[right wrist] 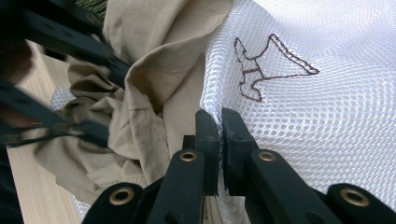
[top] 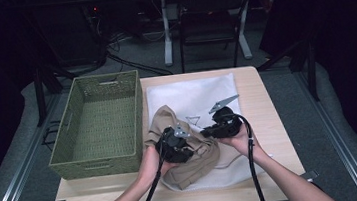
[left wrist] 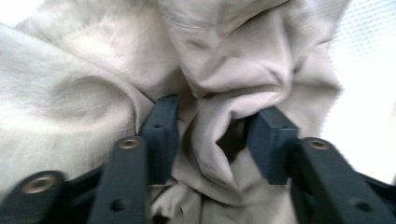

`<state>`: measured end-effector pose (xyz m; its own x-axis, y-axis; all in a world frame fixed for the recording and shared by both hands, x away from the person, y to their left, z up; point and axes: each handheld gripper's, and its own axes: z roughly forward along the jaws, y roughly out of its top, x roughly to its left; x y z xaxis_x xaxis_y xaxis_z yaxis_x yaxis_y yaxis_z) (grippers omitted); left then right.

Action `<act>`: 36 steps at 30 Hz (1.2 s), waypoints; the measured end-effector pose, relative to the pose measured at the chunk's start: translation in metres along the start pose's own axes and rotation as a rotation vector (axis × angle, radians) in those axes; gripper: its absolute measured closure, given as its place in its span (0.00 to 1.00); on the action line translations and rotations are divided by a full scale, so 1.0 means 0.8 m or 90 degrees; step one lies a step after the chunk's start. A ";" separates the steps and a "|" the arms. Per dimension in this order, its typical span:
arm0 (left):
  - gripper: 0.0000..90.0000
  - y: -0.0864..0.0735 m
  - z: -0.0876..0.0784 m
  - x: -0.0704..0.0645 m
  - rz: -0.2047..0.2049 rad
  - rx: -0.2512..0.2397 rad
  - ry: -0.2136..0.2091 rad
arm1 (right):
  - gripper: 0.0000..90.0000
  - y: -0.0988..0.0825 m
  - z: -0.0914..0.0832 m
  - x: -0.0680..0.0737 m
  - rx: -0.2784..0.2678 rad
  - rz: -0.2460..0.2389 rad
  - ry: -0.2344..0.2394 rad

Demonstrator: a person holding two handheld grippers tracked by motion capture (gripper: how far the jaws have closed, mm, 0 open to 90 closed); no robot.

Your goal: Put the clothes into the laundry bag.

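High view: beige garment (top: 186,150) bunched on the bench (top: 264,121), overlapping the near left part of a white mesh bag (top: 196,96); basket (top: 96,124) to the left. Left hand-held gripper (left wrist: 212,133), jaws wide, straddles a garment fold. Right hand-held gripper (right wrist: 219,128) is pinched onto the bag's edge, just right of the garment. Likely stuffing the garment rightward into the bag.

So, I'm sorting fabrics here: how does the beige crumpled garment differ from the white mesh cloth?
The beige crumpled garment is opaque woven cloth, bunched in folds; the white mesh cloth is open netting with a dark stitched outline, spread mostly flat. The left claw stands open around a garment fold; the right claw is shut on the mesh's edge. Both lie on the wooden table.
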<state>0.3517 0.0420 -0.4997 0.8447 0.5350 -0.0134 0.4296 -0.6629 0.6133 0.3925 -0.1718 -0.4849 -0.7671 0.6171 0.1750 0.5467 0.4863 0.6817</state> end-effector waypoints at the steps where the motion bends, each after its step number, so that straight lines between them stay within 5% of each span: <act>1: 0.52 0.001 -0.005 -0.003 -0.001 -0.007 0.000 | 0.97 0.000 0.000 -0.001 -0.001 -0.001 0.001; 6: 0.36 0.005 -0.008 -0.021 0.036 -0.001 -0.012 | 0.97 0.000 0.000 -0.002 0.001 0.002 0.000; 11: 0.42 -0.004 0.035 -0.028 0.048 0.046 -0.012 | 0.97 -0.001 0.002 -0.001 0.005 0.002 0.002; 13: 0.51 -0.008 0.047 -0.025 0.039 0.041 -0.001 | 0.97 -0.001 0.003 -0.001 0.007 0.001 0.001; 15: 0.59 -0.009 0.050 -0.020 0.027 0.037 -0.022 | 0.97 -0.002 0.005 0.000 0.013 0.000 0.001; 21: 0.81 -0.011 0.050 -0.026 0.038 0.024 -0.023 | 0.97 0.000 0.003 0.005 0.006 -0.003 0.011; 25: 0.84 -0.007 0.042 -0.029 0.032 0.008 -0.012 | 0.97 0.003 -0.002 0.009 -0.005 -0.006 0.013; 30: 0.83 0.007 0.028 -0.033 -0.010 -0.035 -0.014 | 0.97 0.008 -0.018 0.008 -0.047 0.007 0.025; 36: 0.77 0.002 0.065 -0.026 -0.022 -0.010 -0.015 | 0.97 -0.002 -0.001 0.002 -0.005 0.010 0.016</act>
<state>0.3512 0.0027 -0.5399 0.8369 0.5447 -0.0542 0.4541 -0.6356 0.6243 0.3899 -0.1724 -0.4853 -0.7665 0.6092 0.2034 0.5565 0.4717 0.6840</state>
